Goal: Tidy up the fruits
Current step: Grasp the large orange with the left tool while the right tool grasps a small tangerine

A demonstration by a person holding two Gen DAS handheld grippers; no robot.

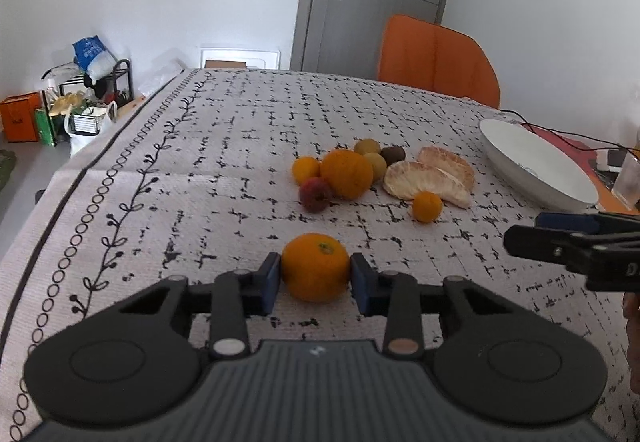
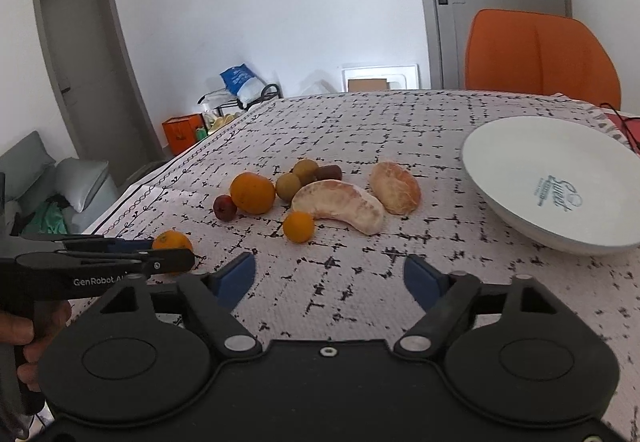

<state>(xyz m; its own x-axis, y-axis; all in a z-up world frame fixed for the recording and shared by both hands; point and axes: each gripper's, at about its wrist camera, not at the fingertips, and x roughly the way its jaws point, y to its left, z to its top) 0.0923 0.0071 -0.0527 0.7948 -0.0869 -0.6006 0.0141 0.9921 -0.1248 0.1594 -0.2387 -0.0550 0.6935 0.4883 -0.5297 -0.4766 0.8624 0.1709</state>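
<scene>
1. Left gripper (image 1: pixel 316 276): its blue fingers (image 1: pixel 272 278) sit against both sides of a tangerine (image 1: pixel 316 268), gripping it. The fruit rests on the patterned cloth (image 1: pixel 200 177) over the counter.
2. Landmark: the big orange (image 1: pixel 346 173) in the middle of the fruit heap. The gripped tangerine lies well in front of it, apart from the heap.
3. Touching the big orange: a small orange (image 1: pixel 305 169) on its left and a red fruit (image 1: pixel 316 193) at its front left.
4. Behind and right of the big orange: two yellow-green fruits (image 1: pixel 367 146) and a brown one (image 1: pixel 393 153).
5. Right of the big orange: two peeled pomelo pieces (image 1: pixel 424 181); a small orange fruit (image 1: pixel 427 206) sits just before them.
6. White bowl (image 2: pixel 532 165), tilted on the cloth, stands far right of the big orange, beyond the pomelo.
7. Right gripper (image 2: pixel 330 278): fingers (image 2: pixel 236 278) spread open over bare cloth, nothing between them, nearer the camera than the heap.
8. A hand (image 2: pixel 20 334) holds the left gripper's handle, seen at the right camera's left edge.
9. An orange chair (image 2: pixel 536 53) stands past the counter's far edge.
</scene>
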